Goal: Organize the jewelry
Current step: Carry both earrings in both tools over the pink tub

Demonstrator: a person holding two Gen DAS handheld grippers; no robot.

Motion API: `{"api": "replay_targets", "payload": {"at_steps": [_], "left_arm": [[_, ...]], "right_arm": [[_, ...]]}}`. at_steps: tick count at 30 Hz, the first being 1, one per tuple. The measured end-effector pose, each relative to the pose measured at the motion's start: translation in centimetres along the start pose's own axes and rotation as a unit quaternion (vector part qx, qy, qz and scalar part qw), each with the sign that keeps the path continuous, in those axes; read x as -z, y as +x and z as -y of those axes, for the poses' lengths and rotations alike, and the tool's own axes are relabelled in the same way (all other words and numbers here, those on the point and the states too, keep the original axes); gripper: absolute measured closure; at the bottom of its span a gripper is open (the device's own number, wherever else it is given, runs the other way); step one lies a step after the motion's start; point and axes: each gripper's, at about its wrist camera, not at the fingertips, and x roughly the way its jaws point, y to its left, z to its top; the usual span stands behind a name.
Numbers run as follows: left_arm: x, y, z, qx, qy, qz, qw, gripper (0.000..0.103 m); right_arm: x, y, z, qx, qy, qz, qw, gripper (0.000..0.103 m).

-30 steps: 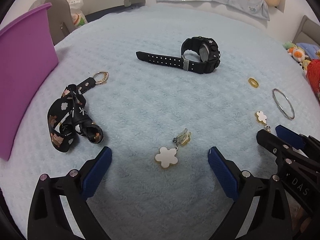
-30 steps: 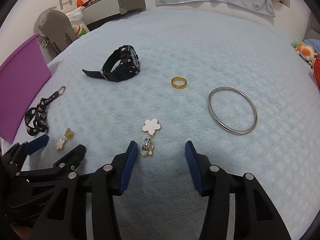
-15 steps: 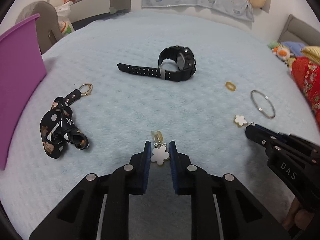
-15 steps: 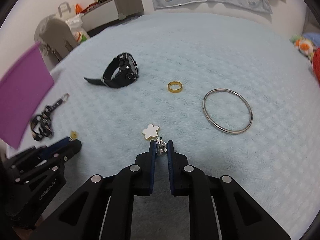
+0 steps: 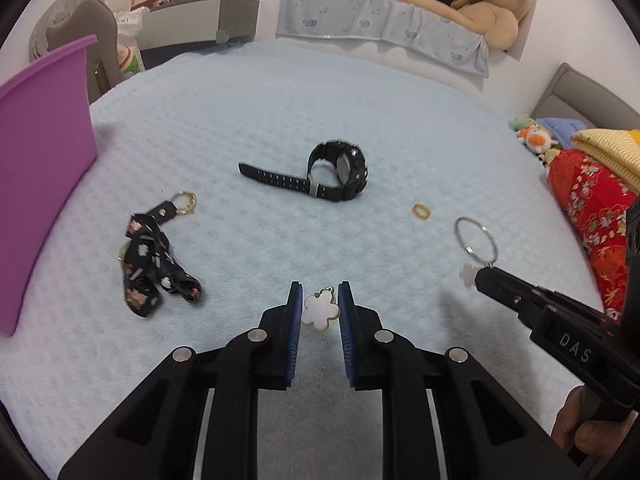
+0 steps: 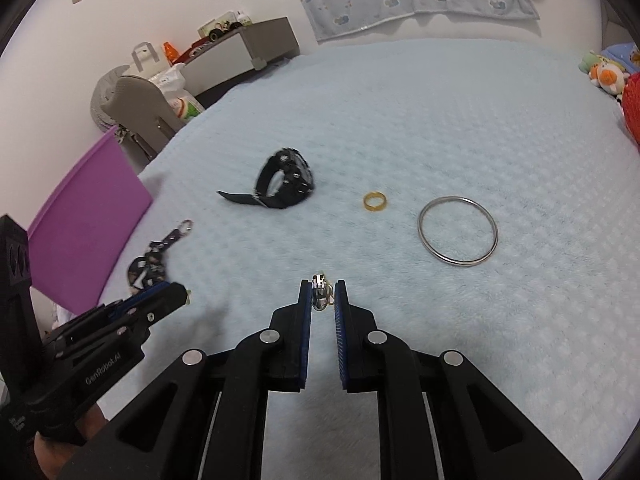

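left gripper (image 5: pixel 319 312): blue-padded fingers (image 5: pixel 295 320) clenched on a white flower earring (image 5: pixel 320 311), gold-edged, its hook pointing away from the camera; the piece sits between the pads above the pale blue blanket (image 5: pixel 280 120).
right gripper (image 6: pixel 323 300): fingers closed to a narrow gap on the metal clasp of a second earring (image 6: pixel 320 294); in the left wrist view the white flower of this one (image 5: pixel 468 275) shows at the tip of the right gripper (image 5: pixel 480 278), at the right of the frame.
black watch (image 5: pixel 320 178): lying on the blanket beyond the left gripper, strap stretched out to the left, case on its side.
gold ring (image 6: pixel 375 201): flat on the blanket, between the watch and the silver bangle (image 6: pixel 458 231), apart from both.
silver bangle: flat on the blanket, ahead and right of the right gripper, touching nothing.
patterned lanyard (image 5: pixel 152 268): black strap with pale cloud and bear print, bunched up, a gold key ring (image 5: pixel 185 202) at its far end; left of the left gripper.
purple tray (image 5: pixel 36 168): standing on edge at the blanket's left border.
teddy bear (image 5: pixel 476 4): tan, on a raised ledge behind the bed, over a pale printed cloth (image 5: pixel 380 32).
red patterned fabric (image 5: pixel 592 216): folded at the right edge of the blanket.
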Motion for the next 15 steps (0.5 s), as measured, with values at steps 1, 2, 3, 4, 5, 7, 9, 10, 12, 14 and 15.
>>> {"api": "replay_targets", "payload": {"at_steps": [1,2,3,4,5,7,9,10,12,14,15], "left_arm": [[-0.1,-0.4,-0.1,0.002,0.000,0.003,1.0000,0.085],[-0.2,-1.0,-0.2,0.003,-0.001,0.006,1.0000,0.085],[-0.3,-1.5,-0.3,0.004,-0.001,0.009,0.9999,0.085],[-0.4,-2.0,-0.4,0.006,-0.002,0.013,0.9999,0.085],[-0.5,-2.6,-0.5,0.008,-0.003,0.015,0.9998,0.085],[-0.5,-3.8,-0.9,0.008,-0.003,0.019,0.9998,0.085],[-0.5,-4.6,-1.2,0.009,-0.005,0.022,0.9997,0.085],[-0.4,-5.2,-1.3,0.008,-0.006,0.024,0.9997,0.085],[-0.4,-6.3,-1.6,0.006,-0.004,0.030,0.9995,0.085],[-0.3,-7.3,-1.8,0.006,-0.004,0.035,0.9994,0.085],[-0.2,-7.7,-1.9,0.006,-0.004,0.038,0.9992,0.085]], "right_arm": [[0.0,-0.3,-0.2,0.000,-0.001,0.002,1.000,0.092],[0.1,-0.8,-0.6,-0.001,-0.003,0.003,1.000,0.092],[0.1,-1.1,-0.8,-0.001,-0.003,0.004,1.000,0.092],[0.2,-1.5,-1.2,-0.003,-0.003,0.005,1.000,0.092],[0.2,-1.9,-1.5,-0.005,-0.003,0.006,1.000,0.092],[0.3,-2.7,-2.1,-0.007,-0.004,0.008,1.000,0.092],[0.4,-3.5,-3.0,-0.009,-0.011,0.011,1.000,0.092],[0.4,-3.8,-3.3,-0.010,-0.014,0.012,1.000,0.092],[0.3,-4.5,-4.4,-0.013,-0.021,0.016,1.000,0.092],[0.3,-5.1,-5.2,-0.015,-0.027,0.018,0.999,0.092],[0.2,-5.5,-5.8,-0.016,-0.032,0.021,0.999,0.092]]}}
